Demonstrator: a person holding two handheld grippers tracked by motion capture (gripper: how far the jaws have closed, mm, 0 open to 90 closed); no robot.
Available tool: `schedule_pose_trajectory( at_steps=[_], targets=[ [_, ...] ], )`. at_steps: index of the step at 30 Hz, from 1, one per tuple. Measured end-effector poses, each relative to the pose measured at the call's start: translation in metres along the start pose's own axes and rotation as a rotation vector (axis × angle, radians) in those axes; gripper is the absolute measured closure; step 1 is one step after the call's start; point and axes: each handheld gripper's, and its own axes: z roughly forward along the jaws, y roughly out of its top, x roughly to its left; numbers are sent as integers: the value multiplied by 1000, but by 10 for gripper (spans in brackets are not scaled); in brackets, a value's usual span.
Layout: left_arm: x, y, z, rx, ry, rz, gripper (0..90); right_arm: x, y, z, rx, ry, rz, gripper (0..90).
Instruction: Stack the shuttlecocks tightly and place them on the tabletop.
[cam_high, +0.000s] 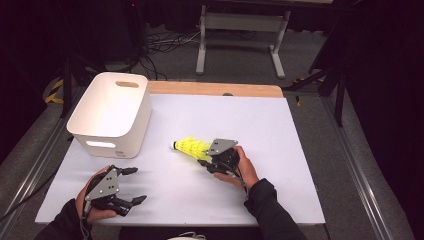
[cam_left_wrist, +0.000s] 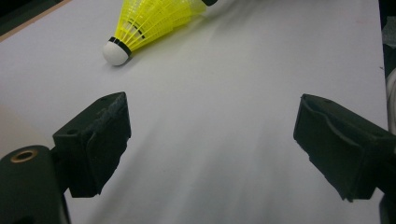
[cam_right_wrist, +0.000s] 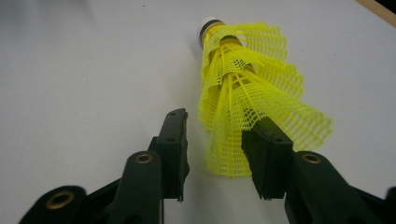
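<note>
Shuttlecock: a yellow shuttlecock (cam_high: 191, 146) with a white cork tip lay on its side near the middle of the bench (cam_high: 280, 150), tip pointing toward the white bin.
Skirt: in the right gripper view the mesh skirt (cam_right_wrist: 252, 102) looked layered, perhaps more than one shuttlecock nested together; the view did not settle it.
Right gripper: the right gripper (cam_high: 210, 159) sat at the wide end of the skirt, held by a hand coming in from the near edge of the bench.
Right gripper state: its jaws stood partly spread around the open rim of the skirt; one jaw was apart from the mesh with white bench showing between, the other sat under or against the mesh on the far side, and no squeeze on the skirt could be seen.
Left gripper: the left gripper (cam_high: 131, 186) rested low over the bench near the front left corner, well apart from the shuttlecock.
Left gripper state: its jaws were spread wide with bare bench between them.
Left gripper view: the shuttlecock (cam_left_wrist: 149, 21) showed beyond the jaws, cork tip (cam_left_wrist: 115, 51) nearest, lying flat on the white surface.
Bin: a white bin (cam_high: 114, 112) with slot handles stood at the far left of the bench, near the shuttlecock's tip but not touching it.
Bench edge: a strip of bare wood (cam_high: 215, 89) ran along the far side.
</note>
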Motion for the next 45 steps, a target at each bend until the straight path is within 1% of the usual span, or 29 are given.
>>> schedule_pose_trajectory(
  at_steps=[5,8,11,18,19,25,33,35,37,41,43,45],
  targets=[
    [0,0,0,0,3,-2,119,0,2,-10,-23,-34,10,502],
    [0,0,0,2,8,3,120,0,3,-16,-24,-53,2,473],
    [1,0,0,-2,10,-3,120,0,3,-21,-38,-56,6,449],
    [1,0,0,2,11,0,120,2,5,-34,-72,-74,4,422],
    [1,0,0,0,9,-5,120,2,5,-35,-77,-77,3,419],
    [1,0,0,-2,12,-5,120,4,7,-44,-103,-95,-3,406],
    [1,-1,0,-2,11,-14,120,8,7,-57,-115,-123,-22,383],
    [2,-1,0,-1,14,-6,120,8,6,-60,-120,-131,-22,376],
    [1,-1,0,0,13,-9,120,9,6,-64,-121,-133,-29,368],
    [1,0,0,-1,14,-4,120,10,3,-68,-113,-132,-31,358],
    [1,0,0,-2,15,-4,120,12,-1,-70,-100,-147,-43,351],
    [1,0,0,-2,15,-4,120,13,-3,-73,-101,-154,-42,330]
  ],
)
